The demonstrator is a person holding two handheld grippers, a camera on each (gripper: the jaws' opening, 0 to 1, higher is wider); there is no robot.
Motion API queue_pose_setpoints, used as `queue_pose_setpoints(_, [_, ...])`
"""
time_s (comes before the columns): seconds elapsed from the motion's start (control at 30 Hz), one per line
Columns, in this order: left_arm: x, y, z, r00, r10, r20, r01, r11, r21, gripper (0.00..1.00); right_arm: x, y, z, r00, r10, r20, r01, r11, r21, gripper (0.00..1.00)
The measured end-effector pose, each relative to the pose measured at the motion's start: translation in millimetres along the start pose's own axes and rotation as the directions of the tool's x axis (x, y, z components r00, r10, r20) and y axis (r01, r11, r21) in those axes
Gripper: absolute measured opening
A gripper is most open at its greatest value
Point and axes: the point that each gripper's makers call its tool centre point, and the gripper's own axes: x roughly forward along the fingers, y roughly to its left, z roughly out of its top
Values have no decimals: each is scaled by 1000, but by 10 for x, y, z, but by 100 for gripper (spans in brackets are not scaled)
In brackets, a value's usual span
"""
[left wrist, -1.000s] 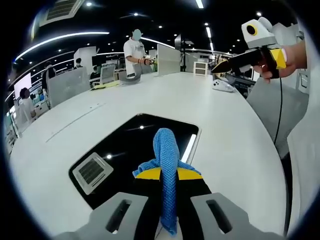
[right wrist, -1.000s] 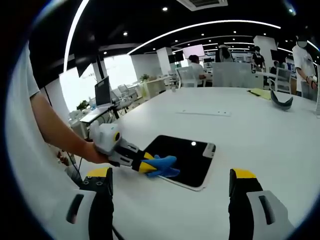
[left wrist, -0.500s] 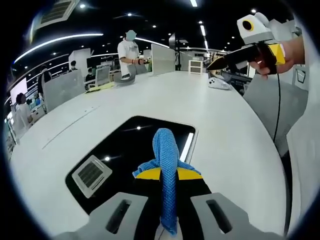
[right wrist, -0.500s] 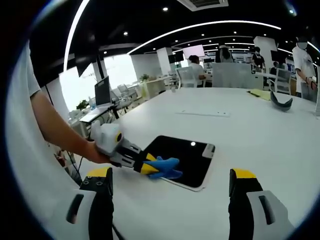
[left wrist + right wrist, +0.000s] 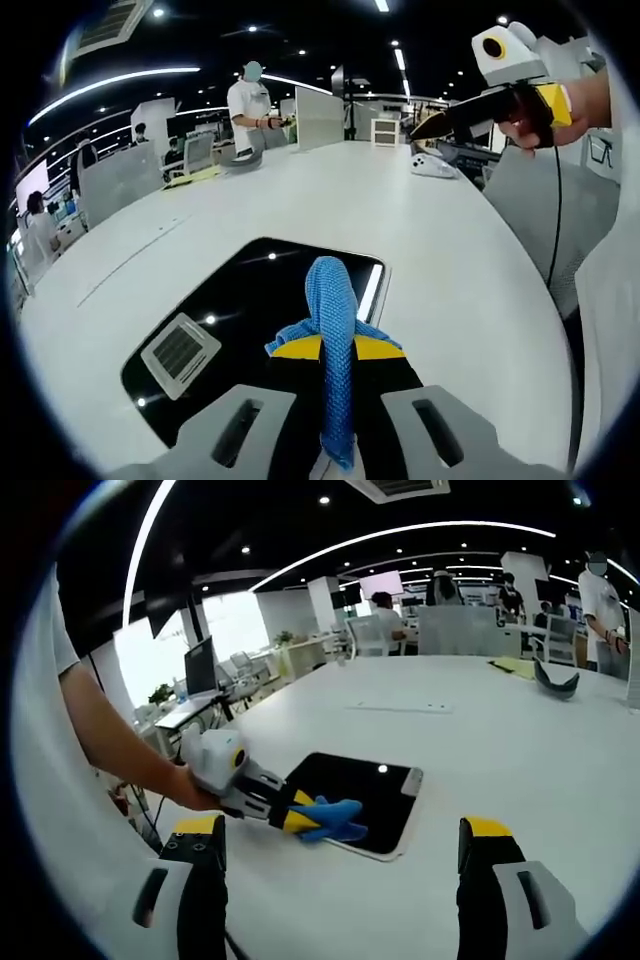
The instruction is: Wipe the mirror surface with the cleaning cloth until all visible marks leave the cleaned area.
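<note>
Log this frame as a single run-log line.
left gripper: shut on blue cloth | cloth over near edge of mirror | right gripper: open, held aloft | white table

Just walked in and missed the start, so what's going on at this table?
A person is cleaning a mirror that lies flat on a white table. The left claw is shut on a blue cloth, held at the mirror's near edge; whether it presses on the glass is hard to tell. The right claw is open and held up off the table, holding nothing. No marks are clearly visible on the dark glass, only reflected ceiling lights.
</note>
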Motion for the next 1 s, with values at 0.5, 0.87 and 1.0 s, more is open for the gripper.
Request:
queue_pose_setpoints(0.5, [212,-97,134,999,-32,-20,33,999,12,7,-47,-71,61,999,-25,38,23,998,63,95])
queue_pose_setpoints(0.87, [364,-184,215,997,-70,-42,72,996,60,7,-44,-76,13,1000,-14,22,13,999,44,94])
queue_pose_setpoints(1.0, [436,-223,260,995,-95,-36,97,993,59,7,-56,-115,-5,1000,-20,20,18,998,54,94])
